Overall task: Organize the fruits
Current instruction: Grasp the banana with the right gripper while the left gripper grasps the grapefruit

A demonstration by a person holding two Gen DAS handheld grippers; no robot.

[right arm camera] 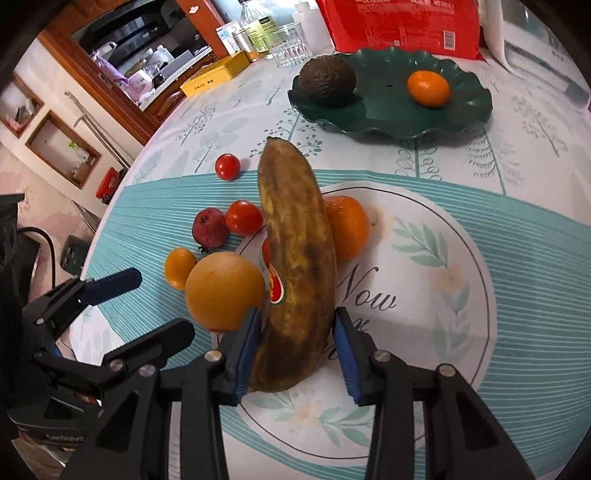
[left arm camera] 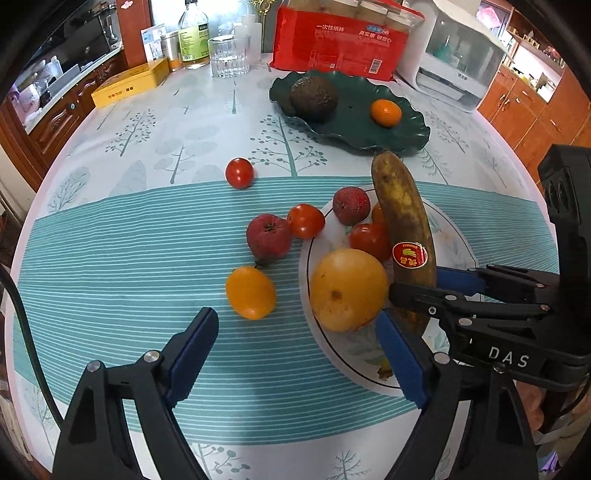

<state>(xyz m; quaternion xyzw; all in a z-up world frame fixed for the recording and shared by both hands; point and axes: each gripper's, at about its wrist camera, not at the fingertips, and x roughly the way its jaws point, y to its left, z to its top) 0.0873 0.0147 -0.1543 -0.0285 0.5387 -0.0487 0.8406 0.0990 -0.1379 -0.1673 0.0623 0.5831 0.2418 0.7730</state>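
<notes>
Right wrist view: blotchy brown banana lying lengthwise on the white printed plate, tip pointing away toward the green dish, red sticker on its left flank. Near end straddled by the right gripper; left blue pad laid against the peel and covering part of it, right pad just beside the other flank. Cannot tell whether that second pad actually presses, so a firm pinch not confirmed.

Tucked against the banana's left side, a large yellow-orange fruit, its base hidden by the pad. Behind the banana, an orange half covered, and only a red sliver of a tomato. Lettering on the plate readable as "Now", the rest blocked.

Off the plate to the left: cherry tomato, rough dark-red fruit of unclear kind, small yellow tomato, and a lone tomato well apart.

Left wrist view: left gripper spread wide over the tablecloth, nothing between the pads, right pad close to the yellow-orange fruit.

Farther back, wavy green dish with an avocado and a mandarin. Red pack beyond, cut off by the frame.
</notes>
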